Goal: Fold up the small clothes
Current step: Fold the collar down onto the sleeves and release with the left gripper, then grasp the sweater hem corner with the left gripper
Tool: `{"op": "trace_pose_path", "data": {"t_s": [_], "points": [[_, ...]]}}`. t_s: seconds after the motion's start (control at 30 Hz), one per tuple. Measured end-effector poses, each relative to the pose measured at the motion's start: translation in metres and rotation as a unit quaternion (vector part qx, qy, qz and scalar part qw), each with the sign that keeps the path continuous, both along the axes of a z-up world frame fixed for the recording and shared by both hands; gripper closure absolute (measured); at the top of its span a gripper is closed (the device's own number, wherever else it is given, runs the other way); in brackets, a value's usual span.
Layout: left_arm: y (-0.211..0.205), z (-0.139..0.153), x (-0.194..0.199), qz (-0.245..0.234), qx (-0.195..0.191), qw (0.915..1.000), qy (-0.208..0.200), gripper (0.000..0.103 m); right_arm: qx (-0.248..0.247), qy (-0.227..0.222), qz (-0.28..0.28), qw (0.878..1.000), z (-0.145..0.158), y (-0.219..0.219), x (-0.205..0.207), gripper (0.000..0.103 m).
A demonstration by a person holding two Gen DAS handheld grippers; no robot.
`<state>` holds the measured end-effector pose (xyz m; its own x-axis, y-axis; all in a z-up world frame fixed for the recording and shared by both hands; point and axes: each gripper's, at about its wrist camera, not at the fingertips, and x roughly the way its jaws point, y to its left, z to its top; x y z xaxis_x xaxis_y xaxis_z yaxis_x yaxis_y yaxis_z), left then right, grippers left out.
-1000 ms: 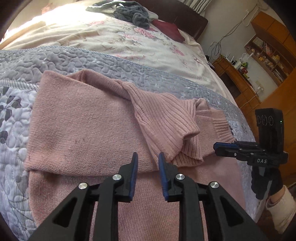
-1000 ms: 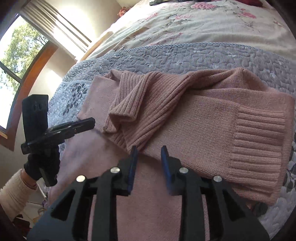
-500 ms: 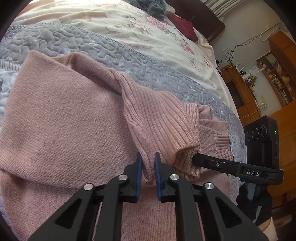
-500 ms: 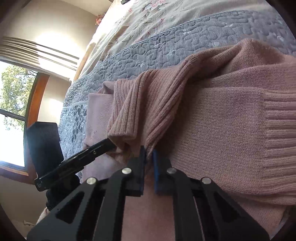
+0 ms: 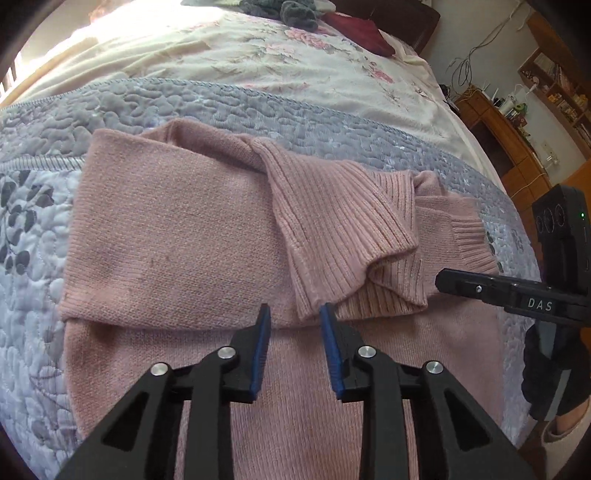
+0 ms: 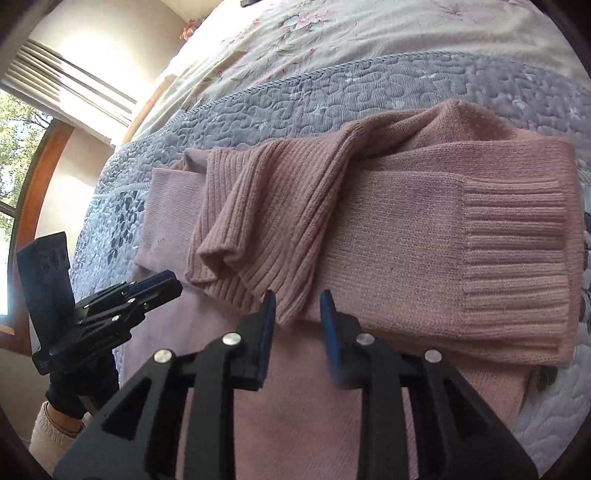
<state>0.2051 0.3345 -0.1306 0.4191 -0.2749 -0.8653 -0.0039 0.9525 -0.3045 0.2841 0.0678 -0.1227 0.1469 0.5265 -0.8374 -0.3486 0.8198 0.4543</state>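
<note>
A pink knit sweater lies flat on the bed, its ribbed sleeve folded across the body. My left gripper is open, its blue pads just short of the sleeve's lower edge and holding nothing. My right gripper comes in from the right, its tip beside the sleeve's cuff fold. In the right wrist view the sweater and ribbed sleeve fill the middle. There my right gripper stands open at the sleeve's edge. The left gripper points in from the left.
A grey quilted bedspread lies under the sweater, with a cream floral sheet beyond it. Dark clothes and a dark red pillow sit at the far end. Wooden shelves stand right; a window is left.
Half a second ago both grippers were almost shut around the ribbed sleeve's lower edge. Both have since opened wide and drawn back a little; the sleeve lies flat on the body.
</note>
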Motion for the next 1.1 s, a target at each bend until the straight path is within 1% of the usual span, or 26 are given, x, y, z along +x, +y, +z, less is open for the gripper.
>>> {"op": "trace_pose_path", "data": {"t_s": [0.03, 0.07, 0.13, 0.17, 0.2, 0.23, 0.3, 0.37, 0.4, 0.47, 0.6, 0.67, 0.73, 0.9, 1.03, 1.1], "points": [[-0.001, 0.010, -0.014, -0.001, 0.010, 0.9999, -0.006, 0.061, -0.003, -0.014, -0.001, 1.000, 0.012, -0.007, -0.011, 0.077], [-0.001, 0.019, -0.029, 0.000, 0.020, 0.9997, -0.011, 0.057, -0.009, -0.030, -0.001, 1.000, 0.025, -0.013, -0.024, 0.076], [0.000, 0.036, -0.062, 0.005, 0.039, 0.9990, -0.020, 0.053, -0.018, -0.058, -0.003, 0.998, 0.045, -0.026, -0.056, 0.067], [0.002, 0.043, -0.081, 0.013, 0.053, 0.9983, -0.022, 0.048, -0.019, -0.068, -0.006, 0.997, 0.054, -0.034, -0.074, 0.060], [0.004, 0.048, -0.099, 0.019, 0.064, 0.9976, -0.020, 0.045, -0.019, -0.076, -0.008, 0.997, 0.061, -0.043, -0.092, 0.054], [0.007, 0.052, -0.118, 0.025, 0.075, 0.9967, -0.018, 0.041, -0.022, -0.081, -0.010, 0.996, 0.066, -0.051, -0.111, 0.052], [0.011, 0.059, -0.157, 0.036, 0.103, 0.9938, -0.022, 0.040, -0.035, -0.090, -0.017, 0.995, 0.071, -0.066, -0.149, 0.049], [0.016, 0.063, -0.194, 0.045, 0.127, 0.9907, -0.018, 0.036, -0.051, -0.094, -0.027, 0.994, 0.071, -0.083, -0.188, 0.045], [0.020, 0.062, -0.213, 0.052, 0.131, 0.9900, -0.014, 0.036, -0.059, -0.091, -0.031, 0.994, 0.068, -0.090, -0.206, 0.045], [0.030, 0.059, -0.248, 0.070, 0.121, 0.9902, -0.001, 0.035, -0.067, -0.078, -0.036, 0.994, 0.059, -0.105, -0.241, 0.043], [0.046, 0.042, -0.305, 0.103, 0.102, 0.9890, 0.029, 0.035, -0.062, -0.035, -0.052, 0.996, 0.034, -0.130, -0.297, 0.043], [0.051, 0.035, -0.325, 0.115, 0.100, 0.9875, 0.041, 0.035, -0.070, -0.018, -0.061, 0.995, 0.020, -0.140, -0.317, 0.043], [0.052, 0.029, -0.338, 0.117, 0.098, 0.9872, 0.046, 0.035, -0.073, -0.006, -0.066, 0.995, 0.008, -0.146, -0.332, 0.043], [0.055, 0.018, -0.353, 0.121, 0.068, 0.9890, 0.051, 0.035, -0.059, 0.020, -0.079, 0.995, -0.014, -0.152, -0.343, 0.043], [0.052, 0.011, -0.353, 0.119, 0.054, 0.9899, 0.053, 0.035, -0.070, 0.016, -0.076, 0.994, -0.019, -0.146, -0.341, 0.043], [0.051, 0.006, -0.352, 0.119, 0.048, 0.9901, 0.058, 0.035, -0.068, 0.019, -0.079, 0.994, -0.022, -0.145, -0.338, 0.046]]}}
